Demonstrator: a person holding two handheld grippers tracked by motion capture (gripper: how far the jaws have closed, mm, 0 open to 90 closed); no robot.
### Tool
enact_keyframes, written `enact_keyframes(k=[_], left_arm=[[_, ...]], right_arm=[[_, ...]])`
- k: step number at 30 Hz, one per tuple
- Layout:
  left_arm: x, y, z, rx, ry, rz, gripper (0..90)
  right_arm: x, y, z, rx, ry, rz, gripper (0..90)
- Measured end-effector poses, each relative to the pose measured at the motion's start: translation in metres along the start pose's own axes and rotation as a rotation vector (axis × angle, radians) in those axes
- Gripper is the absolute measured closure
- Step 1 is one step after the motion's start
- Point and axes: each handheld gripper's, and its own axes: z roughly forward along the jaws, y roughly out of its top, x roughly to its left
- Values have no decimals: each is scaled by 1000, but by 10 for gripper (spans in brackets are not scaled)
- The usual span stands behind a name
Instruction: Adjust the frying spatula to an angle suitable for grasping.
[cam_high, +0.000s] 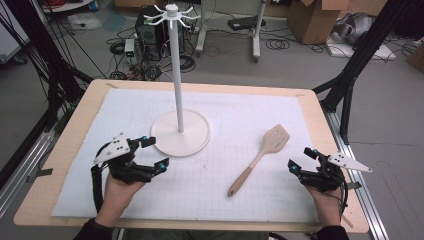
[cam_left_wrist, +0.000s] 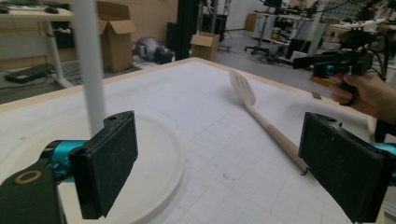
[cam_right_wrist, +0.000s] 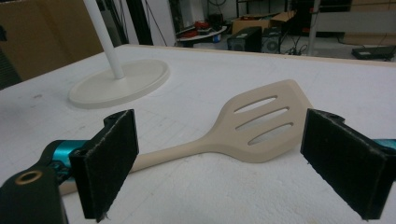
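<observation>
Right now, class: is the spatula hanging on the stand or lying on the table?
Lying flat. The spatula rests on the white mat, apart from the stand, whose hooks are bare.

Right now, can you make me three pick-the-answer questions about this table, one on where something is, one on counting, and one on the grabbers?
1. Where does the beige slotted spatula lie?
A. on the round base of the white hook stand
B. flat on the white gridded mat, right of the stand
C. in a gripper

2. How many long slots does the spatula's blade have?
A. one
B. three
C. six

3. How are the left gripper and right gripper?
A. both open, holding nothing
B. both shut
C. left one shut on the spatula

Answers: 1 B, the high view shows it on the mat beside the stand. 2 B, the right gripper view shows three. 3 A, their jaws stand wide apart.
</observation>
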Motion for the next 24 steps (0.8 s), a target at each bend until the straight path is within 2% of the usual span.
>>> enact_keyframes(k=[1, 2, 3, 4, 5, 6, 9, 10, 20, 22, 24], left_arm=[[-4, 3, 14, 14, -20, -8, 124], [-4, 3, 14, 14, -20, -8, 124], [-7, 5, 28, 25, -41, -19, 124], [-7, 5, 28, 25, -41, -19, 126], [-10, 7, 41, 33, -45, -34, 127], [-10, 7, 41, 33, -45, -34, 127], [-15, 11, 64, 41, -73, -44, 127], [-15, 11, 64, 41, -73, -44, 127], [-31, 20, 106, 61, -106, -55, 138], [-36, 21, 119, 81, -106, -42, 138], [-38, 22, 123, 85, -109, -36, 138]], right_arm=[[0, 1, 1, 2, -1, -6, 104], [0, 1, 1, 4, -1, -6, 104], [0, 1, 1, 2, 2, -8, 104], [0, 1, 1, 1, 2, -9, 104], [0, 1, 1, 1, 3, -10, 104], [0, 1, 1, 1, 3, -10, 104], [0, 1, 0, 1, 5, -2, 104], [0, 1, 0, 2, 5, -3, 104], [1, 1, 1, 0, 9, -8, 104], [0, 2, 1, -2, 8, -6, 104], [0, 2, 1, -1, 7, -6, 104]])
